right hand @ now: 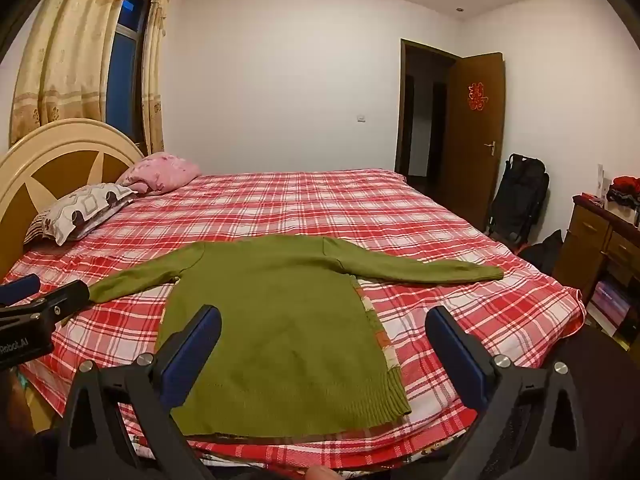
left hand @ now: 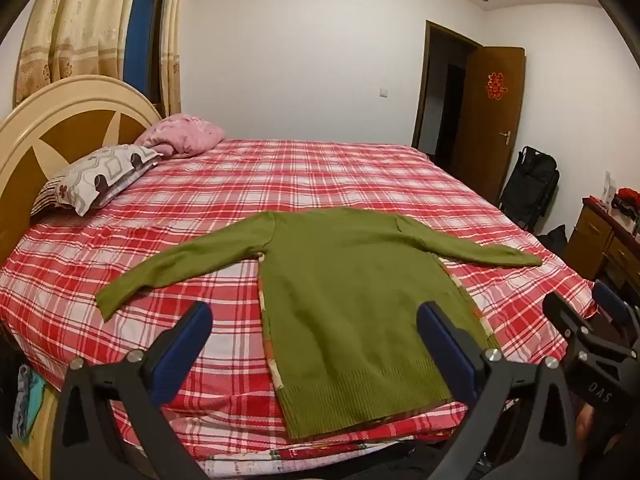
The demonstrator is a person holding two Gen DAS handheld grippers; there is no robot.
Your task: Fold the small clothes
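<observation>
Red plaid bedsheet (left hand: 320, 176) all over the bed, patterned pillow (left hand: 96, 180) and a pink blanket (left hand: 184, 136) up by the headboard (left hand: 60, 120). Curtains (left hand: 72, 32) behind, brown door (left hand: 488, 120) open, black bag (left hand: 528, 184) beside it, dresser (left hand: 600, 236) on the right.

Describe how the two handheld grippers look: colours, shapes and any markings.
Both the left gripper and the right gripper have black triangular frames with cut-outs, silver round bolts and two blue-padded fingers. White lettering shows on the bodies: "DAS" on the right one, "Robot.AI" on the left. No cables or sleeves show.
</observation>
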